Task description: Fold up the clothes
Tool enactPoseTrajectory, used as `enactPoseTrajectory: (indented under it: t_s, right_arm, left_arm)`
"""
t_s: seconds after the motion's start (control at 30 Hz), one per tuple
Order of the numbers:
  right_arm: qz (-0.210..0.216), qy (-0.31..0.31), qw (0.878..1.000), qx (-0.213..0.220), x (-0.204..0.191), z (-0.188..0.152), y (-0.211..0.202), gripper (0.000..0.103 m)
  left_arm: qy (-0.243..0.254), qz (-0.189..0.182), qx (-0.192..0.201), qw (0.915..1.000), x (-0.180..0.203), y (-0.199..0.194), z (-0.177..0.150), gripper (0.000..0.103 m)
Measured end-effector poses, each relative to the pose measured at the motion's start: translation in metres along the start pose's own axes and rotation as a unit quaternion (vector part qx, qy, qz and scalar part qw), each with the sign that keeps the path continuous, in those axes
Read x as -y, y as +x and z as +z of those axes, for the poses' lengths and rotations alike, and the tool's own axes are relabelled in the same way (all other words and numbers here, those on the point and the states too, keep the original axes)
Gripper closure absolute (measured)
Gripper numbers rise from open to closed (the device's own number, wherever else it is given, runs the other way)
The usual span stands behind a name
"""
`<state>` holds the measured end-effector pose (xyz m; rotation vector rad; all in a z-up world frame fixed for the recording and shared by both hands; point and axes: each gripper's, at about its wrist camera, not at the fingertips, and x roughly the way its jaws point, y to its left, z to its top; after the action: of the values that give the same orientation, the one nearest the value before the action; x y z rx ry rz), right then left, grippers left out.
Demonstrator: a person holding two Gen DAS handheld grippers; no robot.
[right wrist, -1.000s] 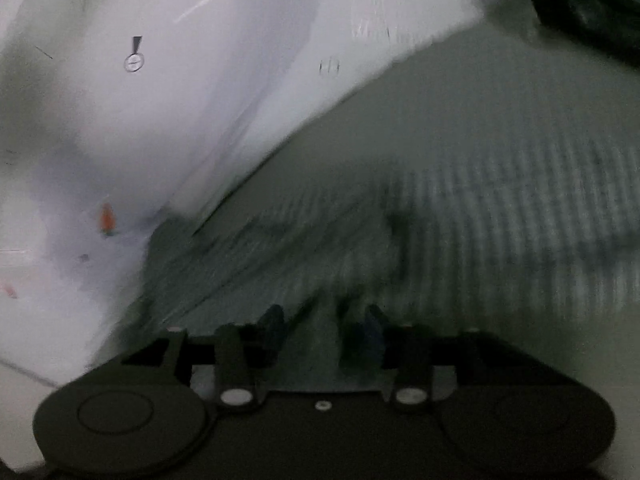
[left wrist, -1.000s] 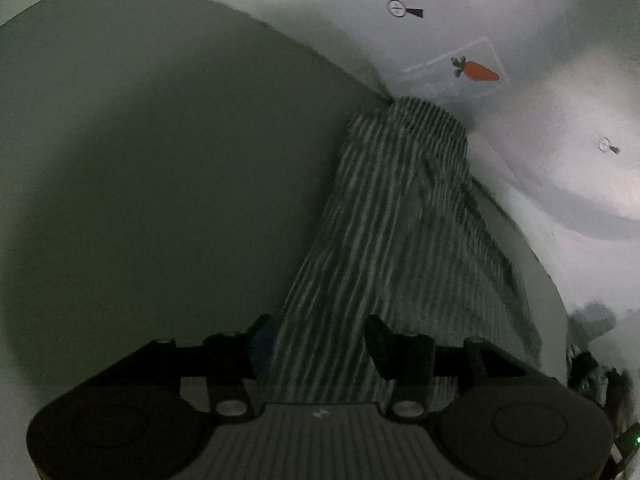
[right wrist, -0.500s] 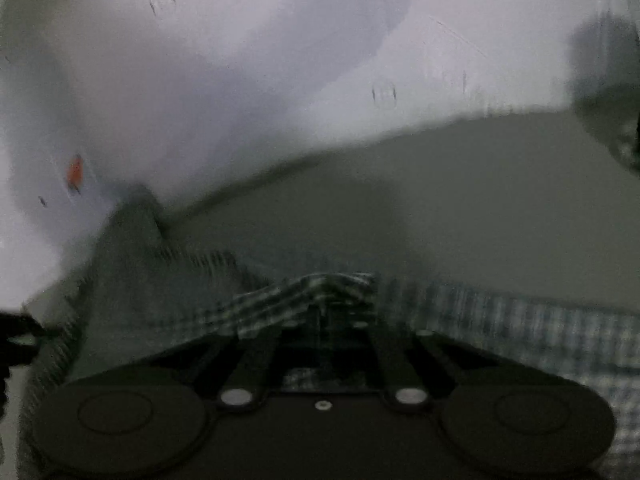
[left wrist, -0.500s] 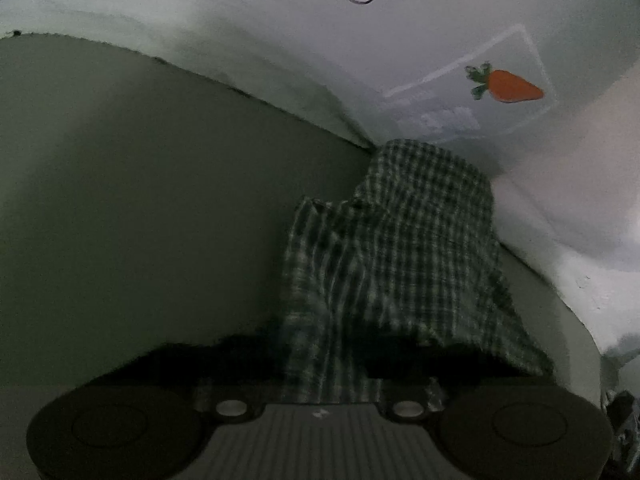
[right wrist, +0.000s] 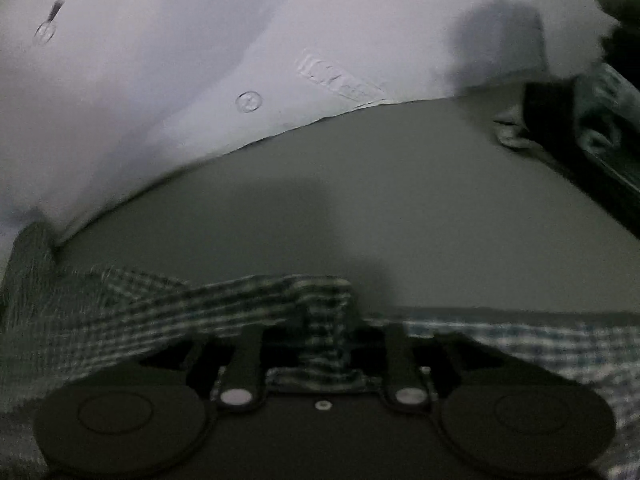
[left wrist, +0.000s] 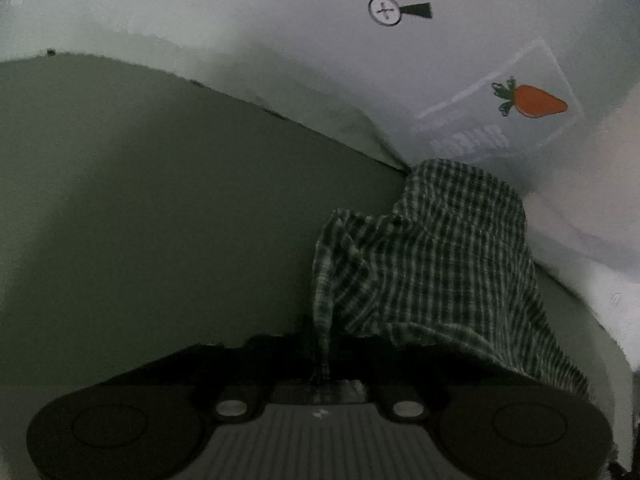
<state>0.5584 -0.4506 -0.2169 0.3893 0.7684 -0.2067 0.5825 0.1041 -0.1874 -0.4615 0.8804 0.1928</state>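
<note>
A dark green and white checked garment (left wrist: pixel 432 264) lies on the grey-green table surface (left wrist: pixel 160 220). My left gripper (left wrist: pixel 320 364) is low over the table and shut on a bunched edge of the garment, which spreads away to the right. In the right wrist view my right gripper (right wrist: pixel 324 340) is shut on another fold of the same checked garment (right wrist: pixel 120 312), which stretches off to the left. The fingertips of both grippers are hidden in cloth and shadow.
A white sheet (left wrist: pixel 440 60) with a carrot picture (left wrist: pixel 532 100) and a magnifier symbol (left wrist: pixel 396 10) borders the far side of the table. In the right wrist view, dark objects (right wrist: pixel 580 140) stand at the right edge, and lighter checked cloth (right wrist: pixel 560 344) lies at lower right.
Both grippers have dropped low toward the table with the garment in them. The cloth has gone from stretched out to bunched and slack. The right view has swung rightwards.
</note>
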Motion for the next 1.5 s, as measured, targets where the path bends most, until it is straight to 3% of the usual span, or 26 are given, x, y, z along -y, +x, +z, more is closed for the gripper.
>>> enactPoseTrajectory:
  t_s: [0.03, 0.2, 0.3, 0.4, 0.43, 0.47, 0.5, 0.77, 1.07, 1.5]
  right_arm:
    - [0.005, 0.020, 1.000, 0.006, 0.005, 0.000, -0.001, 0.064]
    - [0.030, 0.100, 0.994, 0.026, 0.024, 0.003, -0.003, 0.055]
    - [0.047, 0.114, 0.992, 0.017, 0.028, 0.003, 0.000, 0.054]
    - [0.074, 0.140, 0.987, 0.018, 0.030, 0.003, -0.005, 0.058]
    - [0.083, 0.149, 0.985, 0.018, 0.030, 0.003, -0.007, 0.065]
    - [0.092, 0.157, 0.983, 0.019, 0.030, 0.003, -0.009, 0.087]
    - [0.101, 0.166, 0.981, 0.019, 0.031, 0.002, -0.011, 0.099]
    - [0.176, 0.233, 0.956, 0.023, 0.033, 0.001, -0.029, 0.100]
    - [0.300, 0.215, 0.929, 0.030, -0.009, -0.026, -0.099, 0.100]
    - [0.353, 0.149, 0.921, -0.067, -0.081, -0.122, -0.158, 0.100]
  left_arm:
    - [0.007, 0.002, 0.001, 1.0000, 0.002, -0.003, 0.000, 0.058]
    - [0.075, 0.019, -0.007, 0.9970, 0.020, -0.013, -0.009, 0.035]
    - [0.080, 0.037, -0.031, 0.9956, 0.024, 0.002, -0.018, 0.033]
    - [0.100, 0.051, -0.027, 0.9934, 0.030, 0.004, -0.024, 0.025]
    - [0.106, 0.061, -0.031, 0.9921, 0.033, 0.005, -0.024, 0.025]
    - [0.108, 0.069, -0.034, 0.9912, 0.035, 0.005, -0.024, 0.025]
    - [0.110, 0.076, -0.038, 0.9903, 0.036, 0.003, -0.024, 0.025]
    - [0.147, 0.082, -0.038, 0.9850, 0.052, -0.036, -0.036, 0.020]
    - [0.170, 0.083, -0.056, 0.9803, 0.058, -0.098, -0.089, 0.019]
    - [0.177, 0.082, -0.140, 0.9707, 0.025, -0.156, -0.199, 0.019]
